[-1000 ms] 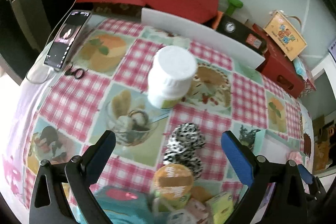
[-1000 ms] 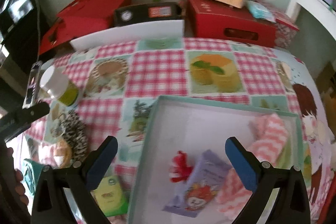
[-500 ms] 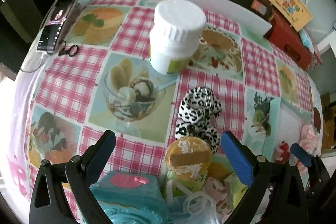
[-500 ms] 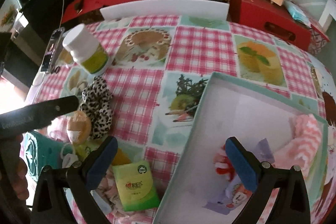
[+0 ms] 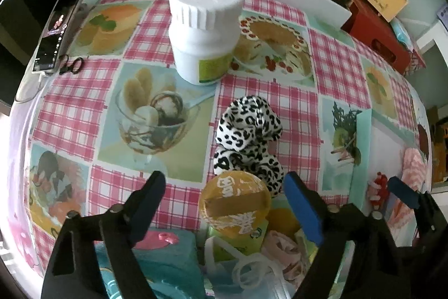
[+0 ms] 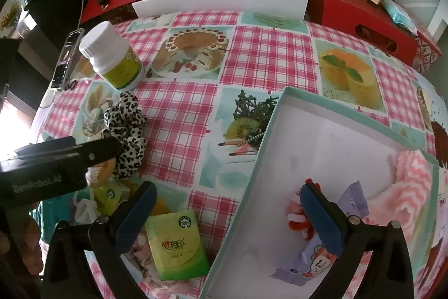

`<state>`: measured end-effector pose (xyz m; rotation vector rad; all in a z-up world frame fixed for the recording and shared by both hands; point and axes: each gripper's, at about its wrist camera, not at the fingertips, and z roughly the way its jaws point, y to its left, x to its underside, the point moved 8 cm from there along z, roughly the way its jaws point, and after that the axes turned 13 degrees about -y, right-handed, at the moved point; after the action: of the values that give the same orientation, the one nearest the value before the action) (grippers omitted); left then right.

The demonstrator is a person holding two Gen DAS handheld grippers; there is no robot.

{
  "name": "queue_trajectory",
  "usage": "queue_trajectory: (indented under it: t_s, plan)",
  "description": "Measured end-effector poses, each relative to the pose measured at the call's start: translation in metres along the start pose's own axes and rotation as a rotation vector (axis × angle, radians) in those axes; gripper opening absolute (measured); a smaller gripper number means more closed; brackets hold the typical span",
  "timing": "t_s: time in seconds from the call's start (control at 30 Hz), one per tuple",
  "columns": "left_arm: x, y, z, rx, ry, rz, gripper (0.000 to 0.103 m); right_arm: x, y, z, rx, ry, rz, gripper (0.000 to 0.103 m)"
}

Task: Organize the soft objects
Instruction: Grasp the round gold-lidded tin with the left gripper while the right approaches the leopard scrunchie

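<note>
My left gripper (image 5: 226, 203) points down over a pile of small items at the table's near edge. Its jaws are closing around an orange-lidded cup (image 5: 235, 201), with the pads still clear of it. A leopard-print scrunchie (image 5: 246, 136) lies just beyond the cup. A teal pouch (image 5: 168, 257) and pink cloth (image 5: 282, 245) sit under the fingers. My right gripper (image 6: 229, 215) is open and holds nothing, straddling the near-left wall of the mint box (image 6: 268, 131). Inside the box are a pink towel (image 6: 411, 187), a red-and-white fuzzy item (image 6: 296, 217) and a purple pack (image 6: 316, 259).
A white bottle (image 5: 204, 27) stands behind the scrunchie. A phone (image 5: 58, 27) lies at the far left edge. A green tissue pack (image 6: 176, 243) lies beside the box. A white board (image 6: 221, 2) and red boxes (image 6: 361, 18) line the back. The left gripper's black body (image 6: 56, 159) reaches in from the left.
My left gripper has come down closer to the pile and its jaws have narrowed around the orange-lidded cup. My right gripper shifted left from over the box to its left wall.
</note>
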<state>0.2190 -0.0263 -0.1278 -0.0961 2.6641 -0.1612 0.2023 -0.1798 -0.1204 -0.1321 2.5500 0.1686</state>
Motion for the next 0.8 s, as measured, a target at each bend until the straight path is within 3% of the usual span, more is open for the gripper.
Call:
queue_trajectory:
  t_s: [0.2, 0.3, 0.4, 0.5, 0.8]
  plan:
    - [0.006, -0.009, 0.004, 0.003, 0.013, 0.038, 0.083, 0.001, -0.002, 0.001, 0.006, 0.002, 0.015, 0.103]
    - [0.009, -0.013, 0.007, 0.003, 0.023, 0.047, 0.069, 0.001, -0.003, 0.002, 0.014, 0.002, 0.013, 0.103]
    - [0.009, -0.012, 0.007, -0.003, 0.024, 0.050, 0.067, 0.001, -0.003, 0.001, 0.010, 0.001, 0.019, 0.103]
    - [0.009, -0.011, 0.006, 0.001, 0.021, 0.043, 0.055, 0.001, -0.003, 0.003, 0.013, 0.006, 0.023, 0.103]
    - [0.009, -0.009, 0.000, 0.017, 0.010, 0.030, 0.054, 0.003, -0.002, 0.005, 0.020, 0.013, 0.023, 0.103]
